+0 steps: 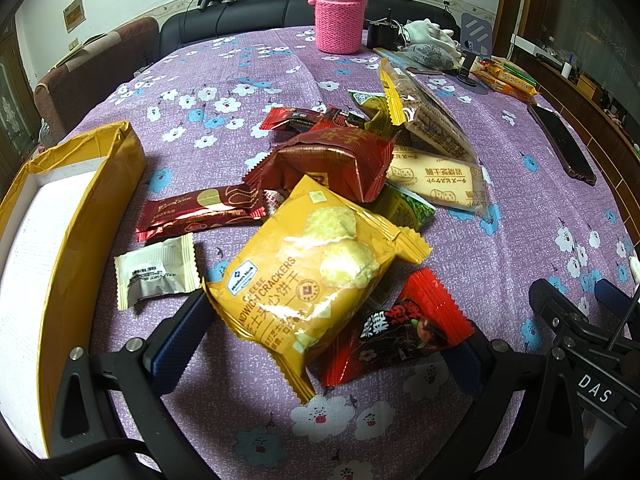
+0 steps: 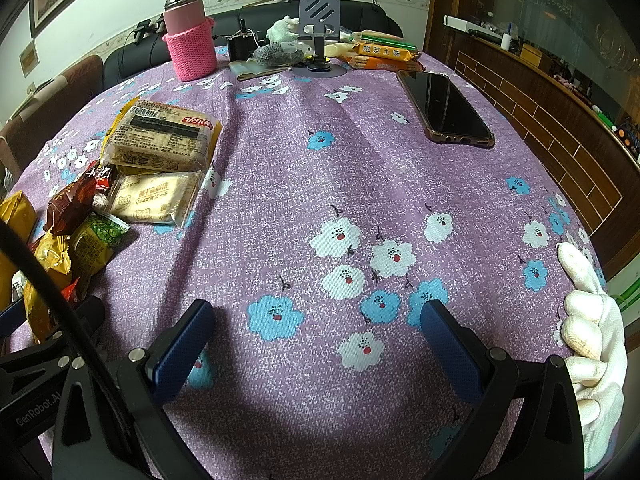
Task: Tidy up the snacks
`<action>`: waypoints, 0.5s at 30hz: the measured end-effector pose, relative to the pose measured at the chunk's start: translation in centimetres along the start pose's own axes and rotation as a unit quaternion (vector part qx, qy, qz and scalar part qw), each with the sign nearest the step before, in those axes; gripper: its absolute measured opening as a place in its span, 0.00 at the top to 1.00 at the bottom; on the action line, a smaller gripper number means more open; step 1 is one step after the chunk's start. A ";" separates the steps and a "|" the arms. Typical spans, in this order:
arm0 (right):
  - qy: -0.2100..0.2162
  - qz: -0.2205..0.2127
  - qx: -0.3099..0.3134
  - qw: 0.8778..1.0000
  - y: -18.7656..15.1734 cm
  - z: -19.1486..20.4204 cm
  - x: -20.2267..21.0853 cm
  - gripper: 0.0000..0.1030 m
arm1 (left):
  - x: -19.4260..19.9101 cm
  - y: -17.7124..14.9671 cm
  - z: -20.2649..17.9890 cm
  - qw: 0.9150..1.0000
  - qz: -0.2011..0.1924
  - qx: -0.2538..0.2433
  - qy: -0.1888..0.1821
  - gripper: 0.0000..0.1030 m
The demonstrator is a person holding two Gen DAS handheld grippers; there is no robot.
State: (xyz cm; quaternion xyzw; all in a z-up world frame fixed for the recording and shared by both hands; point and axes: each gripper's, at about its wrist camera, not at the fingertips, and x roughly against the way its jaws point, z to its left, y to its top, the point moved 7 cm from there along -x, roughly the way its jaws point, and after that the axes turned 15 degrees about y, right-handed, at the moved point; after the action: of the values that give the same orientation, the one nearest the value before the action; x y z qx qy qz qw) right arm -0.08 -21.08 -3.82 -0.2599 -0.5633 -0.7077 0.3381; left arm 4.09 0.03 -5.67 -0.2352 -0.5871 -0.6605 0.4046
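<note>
Yellow cracker packet (image 1: pixel 316 264) between wide-open left gripper (image 1: pixel 324 340), right gripper (image 2: pixel 316 344) open, empty

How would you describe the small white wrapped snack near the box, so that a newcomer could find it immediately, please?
Start at the open yellow box on the left of the purple flowered tablecloth. Just beside its long wall, below the dark red bar wrapper, lies the small white snack packet. It is the only pale, silvery-white wrapper; its neighbours are red or yellow.

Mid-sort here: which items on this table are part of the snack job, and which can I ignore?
Job: cheese cracker pack, red chocolate bar, white candy wrapper, yellow box, left gripper.
Ignore: pink flask, phone, phone stand.
</note>
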 end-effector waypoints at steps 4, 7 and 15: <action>0.000 0.000 0.000 1.000 0.0 0.0 0.0 0.00 | 0.0 0.0 0.0 1.000 0.000 0.000 0.000 0.00; 0.000 0.000 0.000 1.000 0.0 0.0 0.0 0.00 | 0.0 0.0 0.0 1.000 0.000 0.000 0.000 0.00; 0.003 0.000 -0.001 1.000 0.1 0.1 -0.2 0.00 | -0.2 0.0 -0.4 1.000 0.013 -0.023 -0.013 0.00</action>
State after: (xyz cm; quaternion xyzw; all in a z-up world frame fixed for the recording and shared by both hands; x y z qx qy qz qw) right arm 0.13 -21.01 -3.85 -0.2583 -0.5619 -0.7086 0.3398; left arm 4.27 -0.31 -5.90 -0.2604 -0.5741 -0.6652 0.4001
